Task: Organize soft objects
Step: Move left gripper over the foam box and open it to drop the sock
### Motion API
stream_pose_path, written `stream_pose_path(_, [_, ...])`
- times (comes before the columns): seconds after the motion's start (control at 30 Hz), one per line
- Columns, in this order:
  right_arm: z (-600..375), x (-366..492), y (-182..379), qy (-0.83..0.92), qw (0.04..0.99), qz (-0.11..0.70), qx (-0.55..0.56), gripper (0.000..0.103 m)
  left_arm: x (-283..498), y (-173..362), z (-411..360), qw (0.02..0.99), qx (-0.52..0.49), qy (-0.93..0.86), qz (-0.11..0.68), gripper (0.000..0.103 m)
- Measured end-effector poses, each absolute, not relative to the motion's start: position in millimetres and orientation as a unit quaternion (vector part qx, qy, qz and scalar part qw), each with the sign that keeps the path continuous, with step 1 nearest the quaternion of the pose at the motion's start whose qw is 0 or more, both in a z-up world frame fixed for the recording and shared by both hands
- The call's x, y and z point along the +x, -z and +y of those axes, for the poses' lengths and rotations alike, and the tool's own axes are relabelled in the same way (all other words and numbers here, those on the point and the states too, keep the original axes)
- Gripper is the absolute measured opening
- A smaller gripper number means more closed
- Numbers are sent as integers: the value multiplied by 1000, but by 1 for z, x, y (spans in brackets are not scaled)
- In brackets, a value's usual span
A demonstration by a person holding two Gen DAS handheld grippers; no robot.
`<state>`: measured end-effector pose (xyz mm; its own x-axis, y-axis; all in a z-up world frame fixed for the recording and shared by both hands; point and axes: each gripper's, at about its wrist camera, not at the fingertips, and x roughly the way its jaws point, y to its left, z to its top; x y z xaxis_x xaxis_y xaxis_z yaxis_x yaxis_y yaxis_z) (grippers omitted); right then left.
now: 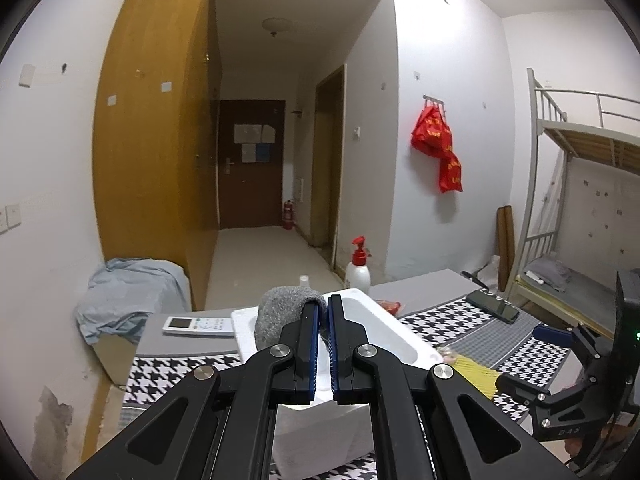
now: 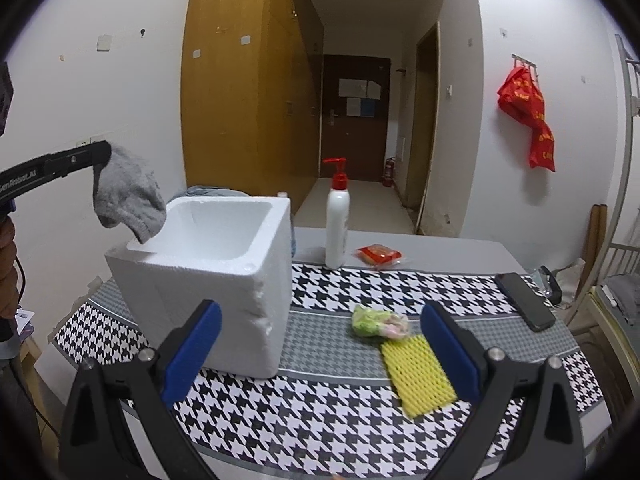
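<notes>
Left claw clamped tight on a grey knit sock, pinched at the cuff, rest of it dangling over the near-left corner of the white styrofoam box, toe just at the rim. Box open on top, nothing visible inside, sitting on the houndstooth cloth covering the table.

Right claw wide open, blue pads apart, gripping nothing, hovering low over the cloth. Between those pads further back: a yellow foam net sleeve lying flat, and touching its far end a crumpled green-and-pink soft thing, can't tell exactly what.

Elsewhere on the table: white pump bottle with red pump standing upright behind the box, small red packet beside it, black phone off to the right, white remote on the far left.
</notes>
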<state>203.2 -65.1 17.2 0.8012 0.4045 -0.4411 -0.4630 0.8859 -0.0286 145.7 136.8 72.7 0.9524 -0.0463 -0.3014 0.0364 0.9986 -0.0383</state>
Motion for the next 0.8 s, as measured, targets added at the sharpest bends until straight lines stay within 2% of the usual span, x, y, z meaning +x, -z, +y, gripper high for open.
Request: stream_pose_path(0.8, [-112,197,-1,-177,955,231,-51,101,187,-61,108,981,-16,54,185,5])
